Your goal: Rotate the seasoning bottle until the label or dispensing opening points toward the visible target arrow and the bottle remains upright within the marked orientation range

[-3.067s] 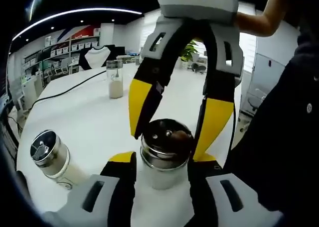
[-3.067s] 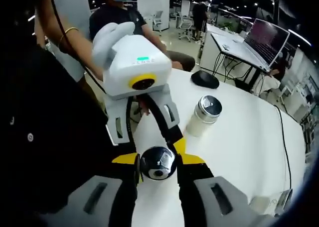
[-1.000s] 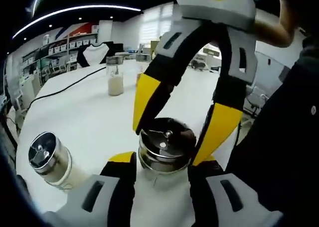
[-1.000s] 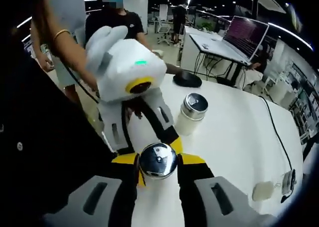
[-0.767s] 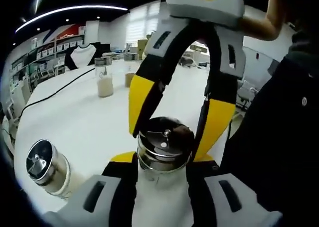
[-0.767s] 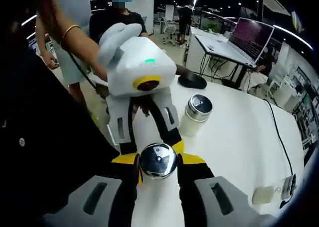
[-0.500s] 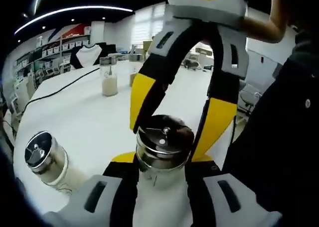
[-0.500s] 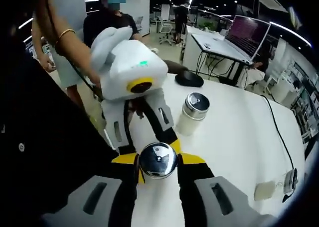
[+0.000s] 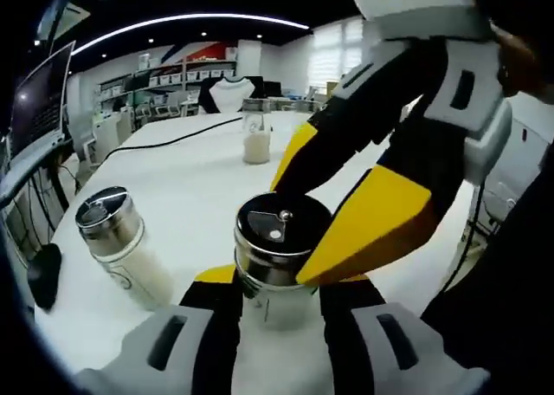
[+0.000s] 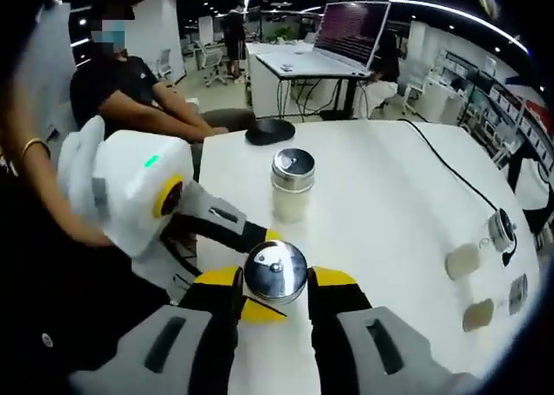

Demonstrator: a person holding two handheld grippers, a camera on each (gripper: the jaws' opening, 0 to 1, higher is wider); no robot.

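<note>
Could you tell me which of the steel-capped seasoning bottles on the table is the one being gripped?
The near seasoning bottle, clamped by both the left gripper and right gripper. The other bottle stands free on the white table, untouched.

Open office: desks, laptop (image 10: 351, 33)

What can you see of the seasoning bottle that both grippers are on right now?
The seasoning bottle stands upright on the white table. It has a shiny metal cap with a small flip tab on a dark top, and a pale body below. The left gripper clamps its body from both sides. The right gripper closes on the cap. In the left gripper view the right gripper's yellow-padded jaws reach in over the cap.
</note>
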